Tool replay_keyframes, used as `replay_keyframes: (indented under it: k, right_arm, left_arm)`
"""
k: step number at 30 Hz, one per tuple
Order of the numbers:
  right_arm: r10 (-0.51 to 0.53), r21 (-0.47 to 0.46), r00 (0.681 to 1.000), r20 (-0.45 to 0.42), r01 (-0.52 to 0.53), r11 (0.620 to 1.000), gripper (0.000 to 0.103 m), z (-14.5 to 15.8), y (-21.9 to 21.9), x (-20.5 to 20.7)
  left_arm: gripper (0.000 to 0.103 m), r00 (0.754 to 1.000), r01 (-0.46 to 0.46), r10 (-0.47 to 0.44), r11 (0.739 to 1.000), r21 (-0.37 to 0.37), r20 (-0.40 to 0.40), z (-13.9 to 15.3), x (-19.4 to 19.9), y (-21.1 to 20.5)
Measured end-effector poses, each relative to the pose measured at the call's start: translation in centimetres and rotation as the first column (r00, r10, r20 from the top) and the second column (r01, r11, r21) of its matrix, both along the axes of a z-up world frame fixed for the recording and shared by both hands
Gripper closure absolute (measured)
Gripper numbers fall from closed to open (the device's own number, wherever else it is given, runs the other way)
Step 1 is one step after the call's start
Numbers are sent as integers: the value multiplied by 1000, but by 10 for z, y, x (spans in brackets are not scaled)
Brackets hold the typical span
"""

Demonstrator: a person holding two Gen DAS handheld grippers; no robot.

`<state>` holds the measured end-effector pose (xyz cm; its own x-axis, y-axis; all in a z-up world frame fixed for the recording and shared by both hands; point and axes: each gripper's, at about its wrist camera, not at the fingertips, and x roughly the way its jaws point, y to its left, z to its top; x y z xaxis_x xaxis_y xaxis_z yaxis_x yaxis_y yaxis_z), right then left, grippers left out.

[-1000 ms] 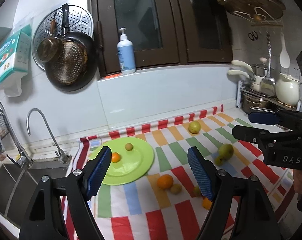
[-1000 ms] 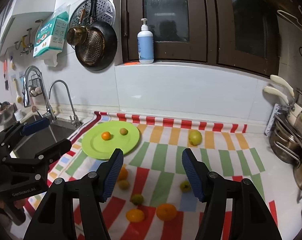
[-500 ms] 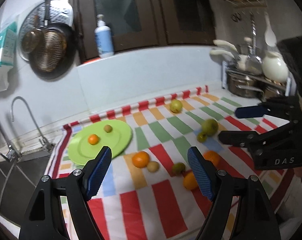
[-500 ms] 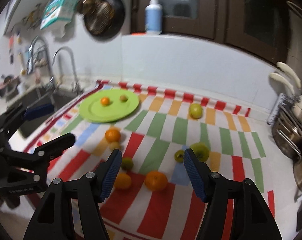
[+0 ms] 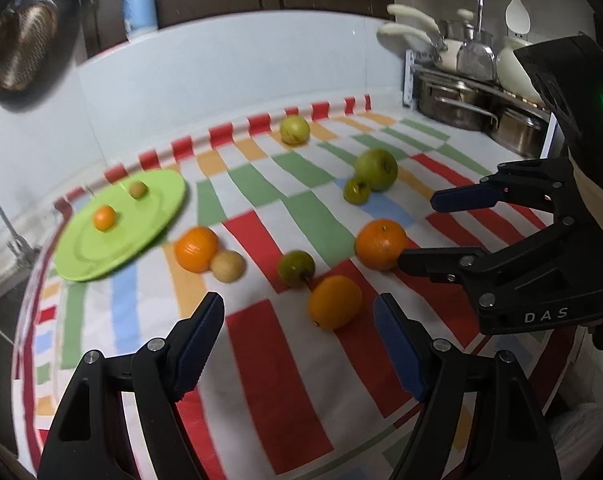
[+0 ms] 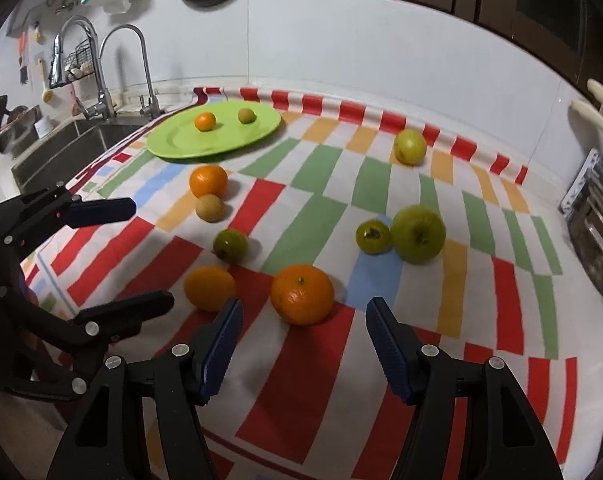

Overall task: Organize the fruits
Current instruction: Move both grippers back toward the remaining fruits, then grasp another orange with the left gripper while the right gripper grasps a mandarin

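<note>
Several loose fruits lie on a striped cloth (image 5: 277, 364). A green plate (image 5: 101, 252) at the left holds a small orange (image 5: 104, 218) and a small brownish fruit (image 5: 138, 189). My left gripper (image 5: 299, 316) hovers low with its jaws closing and no pad touching anything; a yellow-orange fruit (image 5: 335, 307) lies just ahead of the gap. My right gripper (image 6: 304, 314) is open just behind a large orange (image 6: 302, 294), clear of it. Further back are a green apple (image 6: 419, 233), a small green fruit (image 6: 372, 236) and a yellow-green fruit (image 6: 409, 147).
A sink (image 6: 73, 140) with two taps lies left of the plate. Pots on a rack (image 5: 465, 96) stand at the right end of the counter. Another orange (image 6: 208, 181), a tan fruit (image 6: 210, 208) and a dark green fruit (image 6: 231, 245) sit mid-cloth.
Both grippers have come down and tipped toward the cloth, so the fruits now look larger and closer. Neither gripper has taken hold of anything.
</note>
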<state>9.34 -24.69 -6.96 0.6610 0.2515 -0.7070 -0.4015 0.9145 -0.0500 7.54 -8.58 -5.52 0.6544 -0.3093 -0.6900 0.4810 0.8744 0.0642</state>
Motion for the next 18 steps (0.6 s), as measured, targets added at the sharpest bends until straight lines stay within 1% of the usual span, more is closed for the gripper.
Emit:
replay_keyframes:
  k: [4, 9, 11, 15, 16, 18]
  right_arm:
    - [-1, 9, 1000, -30, 2, 1000, 39, -13, -2, 9]
    - [10, 33, 997, -70, -8, 999, 39, -24, -3, 18]
    - [18, 28, 998, -64, -16, 999, 39, -25, -3, 21]
    - [16, 20, 999, -50, -15, 1000, 39, -27, -1, 26]
    - [13, 24, 999, -51, -12, 1000, 40, -27, -1, 28]
    - [18, 37, 998, -60, -15, 999, 45, -28, -1, 30]
  left_arm:
    - [33, 999, 11, -11, 1000, 8, -49, -13, 9, -6]
    - [44, 995, 26, -27, 1000, -8, -99, -19, 16, -12]
    - [48, 994, 32, -33, 999, -13, -104, -20, 18, -14]
    - [60, 988, 44, -48, 999, -29, -144, -23, 24, -20]
    - [61, 987, 45, -49, 998, -32, -151, -24, 26, -21]
    - [66, 985, 47, -53, 998, -43, -161, -25, 28, -22]
